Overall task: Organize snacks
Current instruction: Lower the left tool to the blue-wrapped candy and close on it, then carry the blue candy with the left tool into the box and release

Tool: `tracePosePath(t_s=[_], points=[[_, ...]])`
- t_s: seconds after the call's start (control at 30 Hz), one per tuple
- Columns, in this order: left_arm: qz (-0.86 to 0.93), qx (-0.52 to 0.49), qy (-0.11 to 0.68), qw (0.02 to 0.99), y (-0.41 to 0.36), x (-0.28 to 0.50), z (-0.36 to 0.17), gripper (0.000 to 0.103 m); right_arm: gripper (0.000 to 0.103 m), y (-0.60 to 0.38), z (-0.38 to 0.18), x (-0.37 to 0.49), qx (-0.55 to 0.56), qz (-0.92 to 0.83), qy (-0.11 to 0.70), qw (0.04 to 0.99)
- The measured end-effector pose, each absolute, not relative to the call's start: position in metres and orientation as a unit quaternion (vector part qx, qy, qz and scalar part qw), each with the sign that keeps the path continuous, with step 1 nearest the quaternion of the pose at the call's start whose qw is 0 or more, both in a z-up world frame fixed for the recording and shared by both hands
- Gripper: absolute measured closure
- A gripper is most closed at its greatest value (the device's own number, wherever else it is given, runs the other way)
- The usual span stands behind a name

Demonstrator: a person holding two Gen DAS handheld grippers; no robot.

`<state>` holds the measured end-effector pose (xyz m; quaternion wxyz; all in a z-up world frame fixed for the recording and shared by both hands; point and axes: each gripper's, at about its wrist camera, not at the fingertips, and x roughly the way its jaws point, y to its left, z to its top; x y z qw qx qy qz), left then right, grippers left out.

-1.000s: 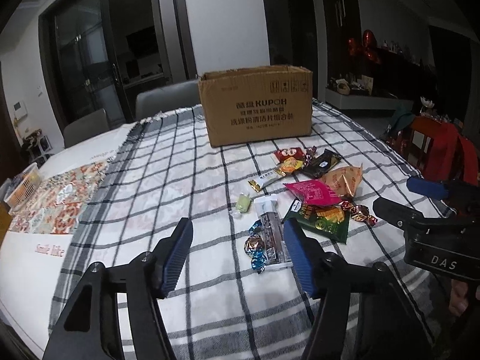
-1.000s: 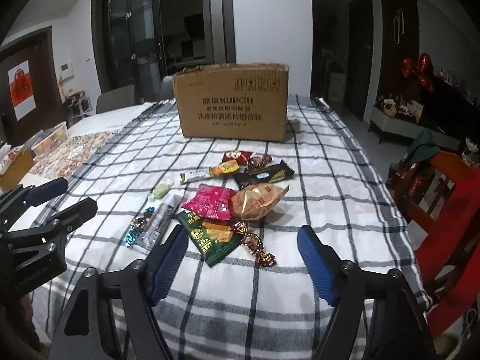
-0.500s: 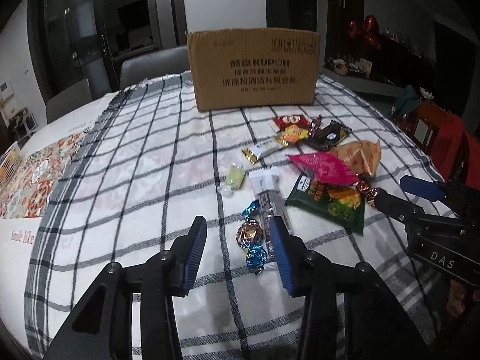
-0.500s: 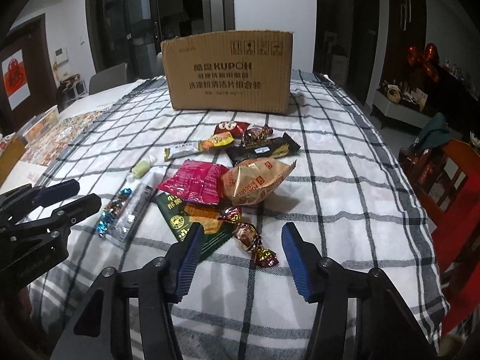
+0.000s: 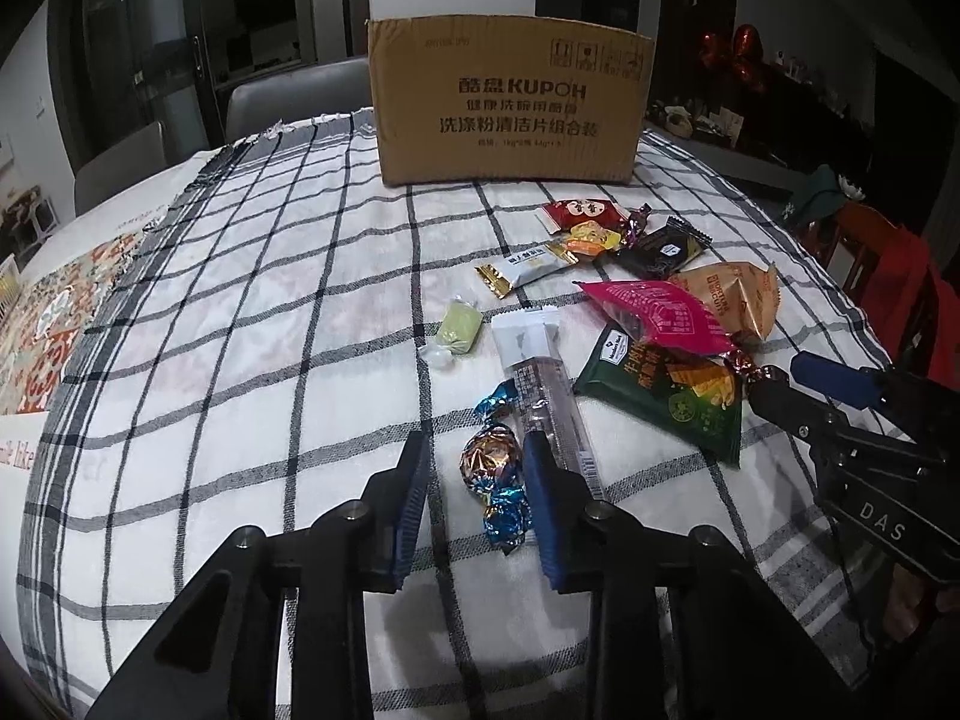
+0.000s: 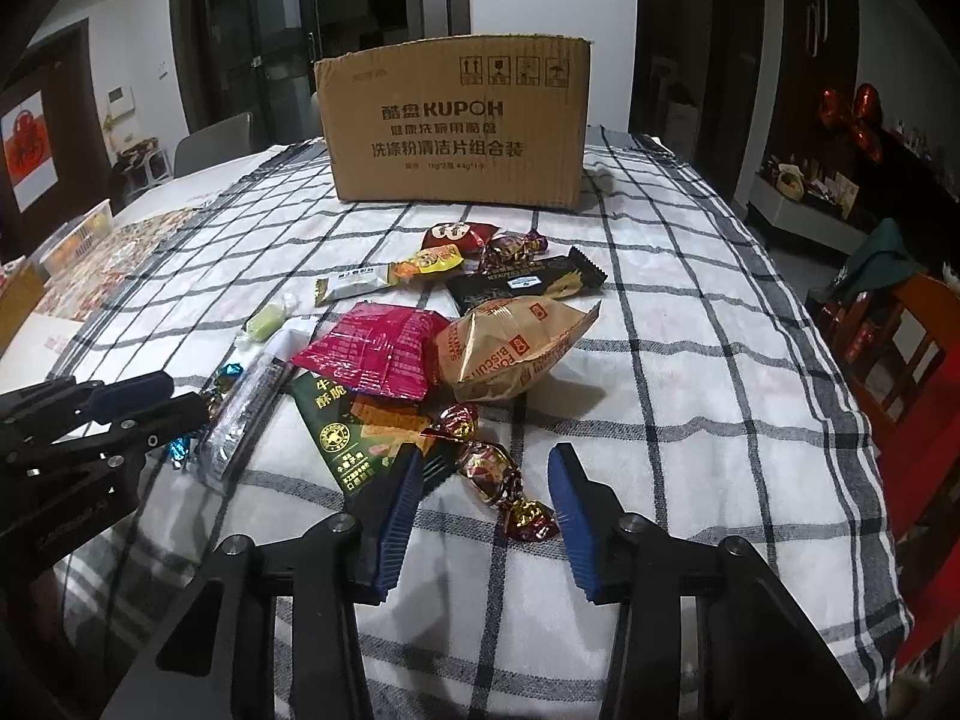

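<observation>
Left tongs (image 5: 474, 468): parted, nothing pinched. Straddling the blue candy (image 5: 495, 471), pads either side, not clearly touching.
Right tongs (image 6: 483, 483): parted too, empty. Wider gap than the left, sitting round the red candy (image 6: 489, 467).
Blue candy: foil twist on the checked cloth (image 5: 240, 330), gold-brown middle, blue ends. Just beside the clear stick pack (image 5: 543, 393), maybe touching it, hard to say.
Long axis: runs roughly away from the camera, in line with the left fingers. Squeeze would land across the fat middle, which looks right.
Red candy: angled across the right gap, far end toward the left pad by the green bag (image 6: 354, 426), near twist right at the right pad. Bit skewed for a clean pinch.
Nearer hand: left for blue, right for red. No crossing needed, probably.
Snack pile: pink bag (image 6: 384, 351), biscuit bag (image 6: 510, 348), black bar (image 6: 528, 282) and small stuff clumped mid-cloth.
Box (image 5: 510, 102): cardboard, far end, well beyond the pile. Likely drop spot, just a guess.
Watch out: left right-hand pad sits close to the stick pack, could snag it.
Progress: looks like the very start, everything on the cloth.
</observation>
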<state>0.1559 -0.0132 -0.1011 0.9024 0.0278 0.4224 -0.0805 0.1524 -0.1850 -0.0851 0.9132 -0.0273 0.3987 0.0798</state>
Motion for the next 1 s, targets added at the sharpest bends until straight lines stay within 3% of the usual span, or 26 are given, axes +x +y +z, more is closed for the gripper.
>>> tracePosePath(t_s=[0.3, 0.47, 1.0], points=[[-0.089, 0.007, 0.439, 0.894, -0.013, 0.164, -0.108, 0.079, 0.066, -0.185, -0.090, 0.155, -0.025, 0.082, 0.406, 0.910], [-0.089, -0.001, 0.437, 0.895, -0.011, 0.163, -0.107, 0.081, 0.078, -0.182, -0.090, 0.153, -0.036, 0.082, 0.405, 0.910], [-0.106, 0.012, 0.396, 0.912, -0.015, 0.135, -0.059, 0.081, 0.078, -0.178, -0.050, 0.124, -0.021, 0.116, 0.363, 0.924]])
